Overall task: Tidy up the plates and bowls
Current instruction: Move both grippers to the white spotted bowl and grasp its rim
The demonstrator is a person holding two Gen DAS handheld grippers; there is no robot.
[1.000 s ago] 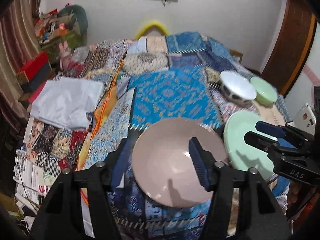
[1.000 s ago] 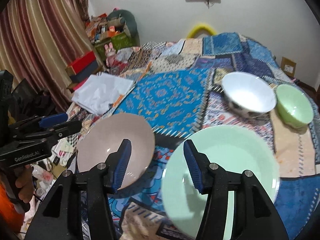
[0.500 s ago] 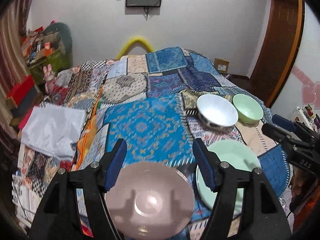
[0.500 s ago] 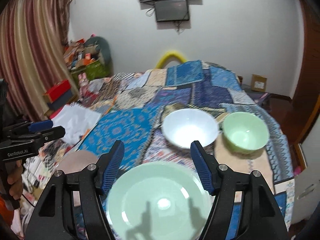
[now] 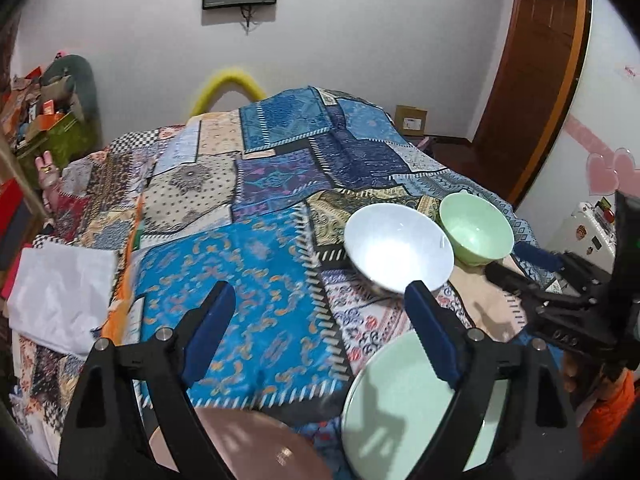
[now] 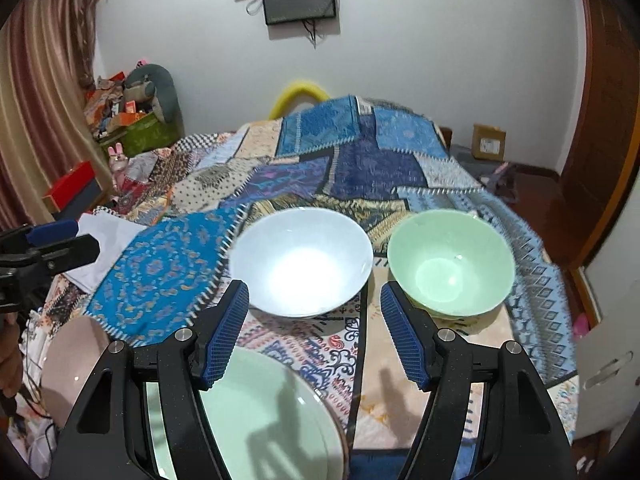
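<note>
On the patchwork cloth (image 5: 256, 280) stand a white bowl (image 5: 400, 252) (image 6: 300, 260) and a green bowl (image 5: 476, 232) (image 6: 450, 264), side by side. A pale green plate (image 5: 400, 412) (image 6: 260, 412) and a pink plate (image 5: 256, 444) (image 6: 72, 364) lie near the front edge. My left gripper (image 5: 320, 332) hovers over the blue patch left of the white bowl, its jaws opening with nothing between them. Just short of the two bowls, my right gripper (image 6: 316, 332) is open and holds nothing.
A folded white cloth (image 5: 60, 300) lies at the left edge of the covered surface. Boxes and toys (image 6: 132, 116) pile up at the back left by the curtain. A wooden door (image 5: 540, 72) stands at the right, and a cardboard box (image 6: 488, 142) sits on the floor.
Both grippers have moved forward over the plates toward the bowls; the plates have slid to the bottom of each view. Both pairs of jaws have widened, the left most.
</note>
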